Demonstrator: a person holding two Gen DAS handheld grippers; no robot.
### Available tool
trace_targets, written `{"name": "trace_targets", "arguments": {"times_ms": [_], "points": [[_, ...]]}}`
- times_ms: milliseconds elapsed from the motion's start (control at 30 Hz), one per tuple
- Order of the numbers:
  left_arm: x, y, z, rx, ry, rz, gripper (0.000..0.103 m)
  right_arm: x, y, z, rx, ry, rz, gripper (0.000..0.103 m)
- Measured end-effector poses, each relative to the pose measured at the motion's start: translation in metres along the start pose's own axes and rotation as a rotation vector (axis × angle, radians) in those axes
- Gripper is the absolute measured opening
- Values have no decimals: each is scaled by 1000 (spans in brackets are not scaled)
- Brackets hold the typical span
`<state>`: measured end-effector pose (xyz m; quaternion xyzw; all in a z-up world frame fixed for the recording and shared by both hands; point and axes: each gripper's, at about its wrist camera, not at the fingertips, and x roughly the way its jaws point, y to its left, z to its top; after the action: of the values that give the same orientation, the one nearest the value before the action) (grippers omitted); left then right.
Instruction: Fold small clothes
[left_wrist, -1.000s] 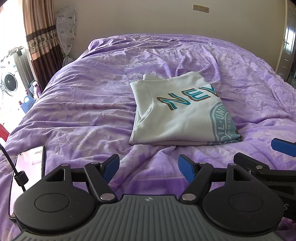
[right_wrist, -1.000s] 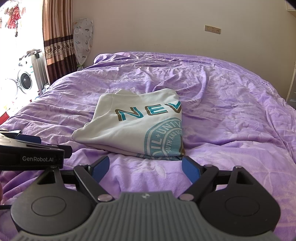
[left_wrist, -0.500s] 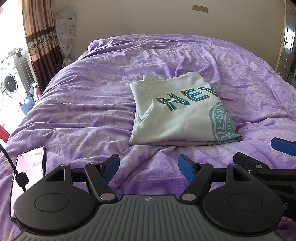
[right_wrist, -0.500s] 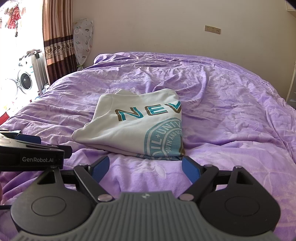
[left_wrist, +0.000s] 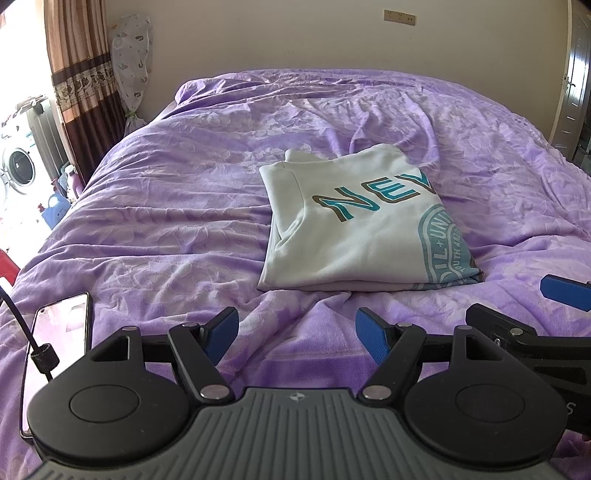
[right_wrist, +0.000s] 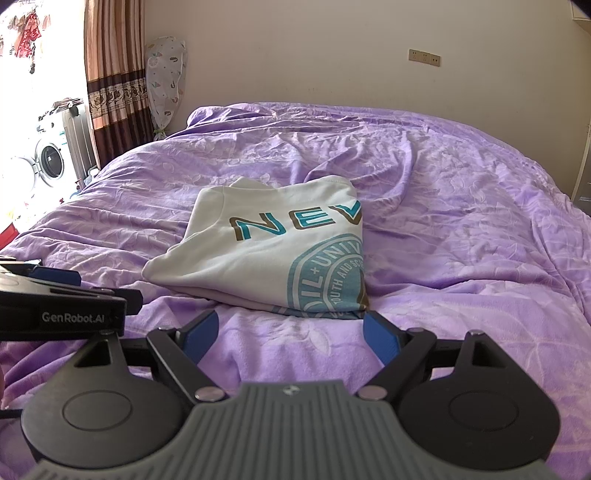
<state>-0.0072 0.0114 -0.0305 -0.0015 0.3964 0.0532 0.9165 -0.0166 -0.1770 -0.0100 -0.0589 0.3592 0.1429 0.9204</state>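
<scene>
T-shirt: the white tee with the teal "NEV…" print is already down to a neat flat rectangle, sitting mid-bed on the purple bedspread. Looks mostly folded to me, maybe one more fold to go, or done.

Where it lies from the fingers: straight ahead and past both sets of tips, not touching either. There's a strip of bare bedspread between the tips and the tee's near edge in both wrist views.

Long axis: honestly close to square from here. If anything it runs away from the grippers toward the wall, with the collar end far and the round teal badge at the near right corner.

Left gripper: left gripper has its blue pads spread wide, nothing between them. The tee sits a bit right of its centreline, so its near left corner is the natural grab.

Right gripper: right gripper is also spread wide and empty. The tee's near right corner, badge side, sits just beyond its right fingertip, so I'd say this one is the nearer of the two.

Side by side: each gripper shows up at the edge of the other's view, so they're close together and level at the foot of the tee.

Other stuff: phone lying flat on the bedspread left of the left gripper, with a cable across it. Well clear of the tee, but worth not dragging.

My guess at the next move: both go forward together to the near edge, one corner each.
</scene>
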Motion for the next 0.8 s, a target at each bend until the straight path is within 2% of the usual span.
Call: {"name": "trace_targets", "arguments": {"times_ms": [800], "points": [[-3, 0, 3, 7, -4, -5, 83, 1, 1, 0, 1, 1, 0, 81]]}}
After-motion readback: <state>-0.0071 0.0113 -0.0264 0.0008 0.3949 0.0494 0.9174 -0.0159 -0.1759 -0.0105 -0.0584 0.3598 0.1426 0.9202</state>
